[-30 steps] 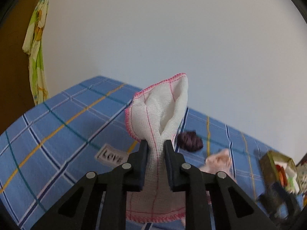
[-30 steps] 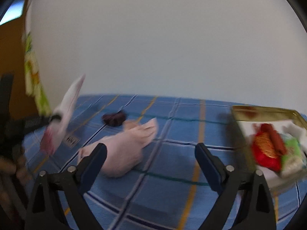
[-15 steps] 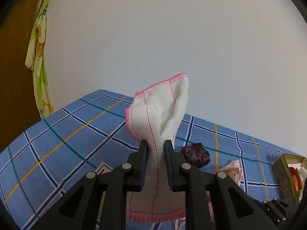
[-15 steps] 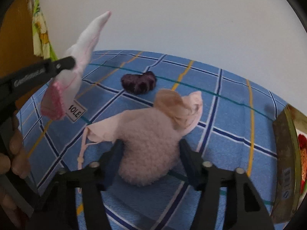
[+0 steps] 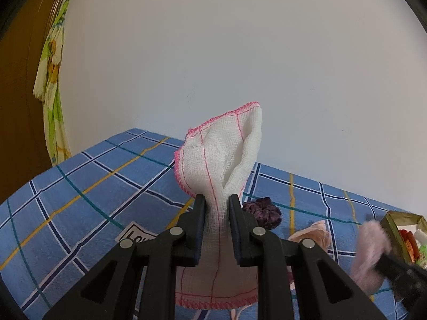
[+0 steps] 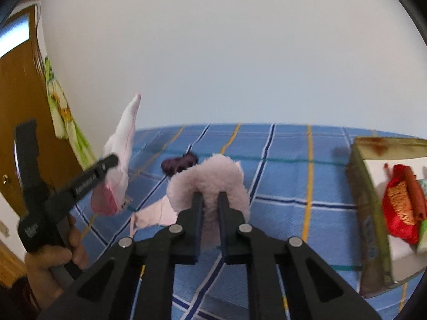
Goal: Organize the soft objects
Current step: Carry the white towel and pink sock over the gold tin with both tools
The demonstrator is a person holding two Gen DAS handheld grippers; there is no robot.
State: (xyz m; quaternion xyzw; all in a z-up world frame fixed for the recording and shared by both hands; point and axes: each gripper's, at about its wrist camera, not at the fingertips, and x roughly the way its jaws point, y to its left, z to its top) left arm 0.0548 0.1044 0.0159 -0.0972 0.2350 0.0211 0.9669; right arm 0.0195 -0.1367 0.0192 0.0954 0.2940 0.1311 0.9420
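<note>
left gripper [image 5: 217, 200]: pinching white gauze cloth [image 5: 221, 152]
right gripper [image 6: 209, 196]: just closed, pinching fluffy pink pouch [image 6: 213, 176]
purple scrunchie [image 6: 178, 163]: beyond pouch
box [image 6: 373, 213]: right of right gripper

Left gripper [image 5: 217, 200]: jaws clamped on a white gauze cloth [image 5: 221, 152], which stands up above the fingertips; the gripper points slightly downward. Seen from the right wrist, a bare hand [image 6: 57, 250] grips its handle, fingers curled round it. Right gripper [image 6: 209, 196]: jaws have just been closing and now pinch a fluffy pink item [image 6: 210, 176] between the pads. It sits to the right of the cloth, angled slightly downward.
</note>
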